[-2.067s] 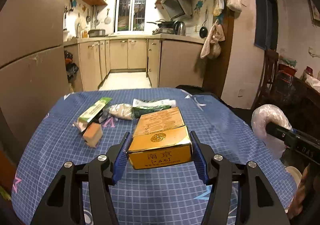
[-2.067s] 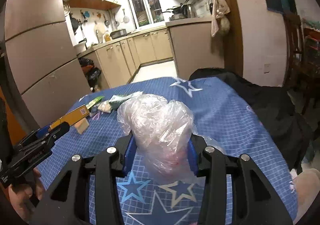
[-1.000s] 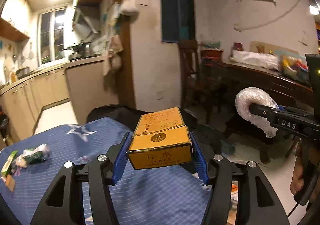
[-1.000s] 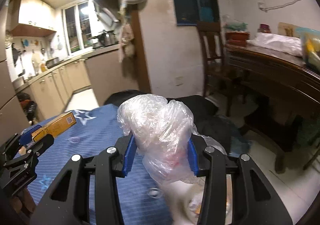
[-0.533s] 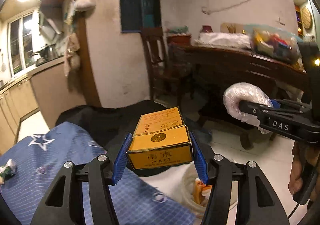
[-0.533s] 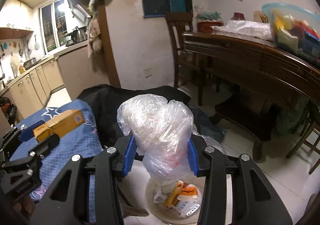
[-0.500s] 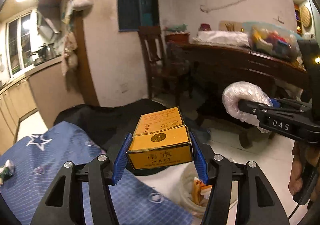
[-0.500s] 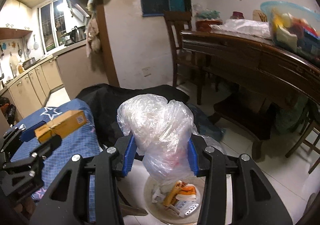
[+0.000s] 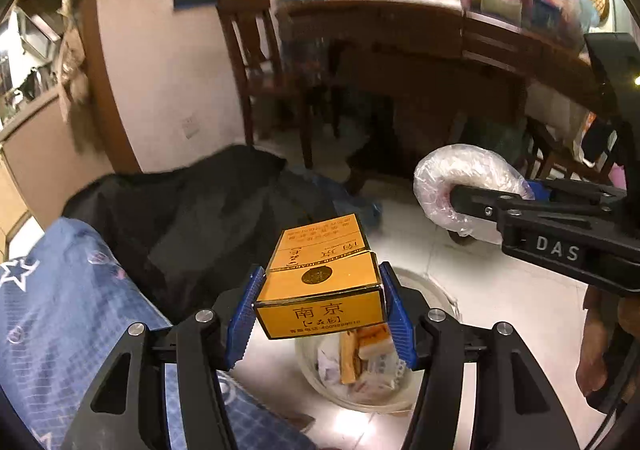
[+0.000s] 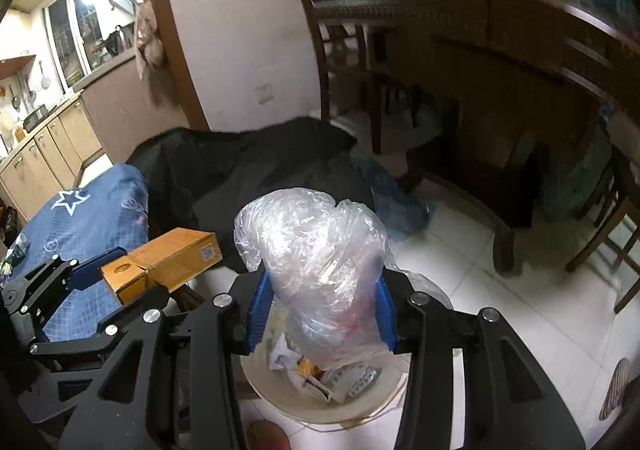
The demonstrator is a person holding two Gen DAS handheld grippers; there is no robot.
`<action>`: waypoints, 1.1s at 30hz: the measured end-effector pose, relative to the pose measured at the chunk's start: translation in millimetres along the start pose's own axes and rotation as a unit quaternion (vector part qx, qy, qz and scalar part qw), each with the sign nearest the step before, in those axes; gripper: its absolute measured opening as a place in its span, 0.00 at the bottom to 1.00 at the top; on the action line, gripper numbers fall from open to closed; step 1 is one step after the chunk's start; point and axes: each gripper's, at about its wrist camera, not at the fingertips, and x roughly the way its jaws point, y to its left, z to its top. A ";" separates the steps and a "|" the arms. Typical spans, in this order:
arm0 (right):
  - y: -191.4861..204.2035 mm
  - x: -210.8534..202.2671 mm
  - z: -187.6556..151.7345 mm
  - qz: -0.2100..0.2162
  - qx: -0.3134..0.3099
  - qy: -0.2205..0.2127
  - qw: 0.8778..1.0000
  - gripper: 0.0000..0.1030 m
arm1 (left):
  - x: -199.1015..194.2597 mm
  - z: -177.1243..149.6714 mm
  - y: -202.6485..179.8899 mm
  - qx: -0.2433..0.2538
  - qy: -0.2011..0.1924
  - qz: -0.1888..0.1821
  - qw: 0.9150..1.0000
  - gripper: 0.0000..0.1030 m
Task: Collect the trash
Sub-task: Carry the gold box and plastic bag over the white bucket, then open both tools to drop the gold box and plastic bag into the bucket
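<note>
My left gripper (image 9: 320,310) is shut on a yellow cigarette box (image 9: 320,290) with Chinese characters, held above the near rim of a white waste bin (image 9: 424,398) that holds several wrappers. My right gripper (image 10: 320,310) is shut on a crumpled clear plastic bag (image 10: 316,262), held directly over the same bin (image 10: 280,398). The bag (image 9: 464,174) and the right gripper (image 9: 480,206) show at the right of the left wrist view. The box (image 10: 168,262) and the left gripper (image 10: 132,282) show at the left of the right wrist view.
The table with a blue star-print cloth (image 9: 60,310) lies at the left, with a black cloth (image 9: 192,206) draped beyond it. A dark wooden table (image 10: 500,50) and chairs (image 9: 260,66) stand behind. The floor is white tile (image 10: 520,310).
Both grippers have swung away from the table and tilted down, so the waste bin now lies right under the box and the bag. Both grips are unchanged.
</note>
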 end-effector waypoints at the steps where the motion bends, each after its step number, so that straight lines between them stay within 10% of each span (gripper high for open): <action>1: -4.3 5.5 -2.7 0.000 0.003 0.009 1.000 0.41 | 7.9 -2.0 -1.3 -0.001 0.010 -0.003 1.000 0.57; 21: -39.2 122.3 -65.0 0.000 0.021 0.196 0.980 0.42 | 133.3 -54.1 -4.7 -0.013 0.170 -0.034 0.985 0.57; 33: -41.1 139.4 -78.0 -0.011 0.022 0.211 0.977 0.46 | 155.1 -60.0 -8.8 -0.008 0.195 -0.031 0.980 0.58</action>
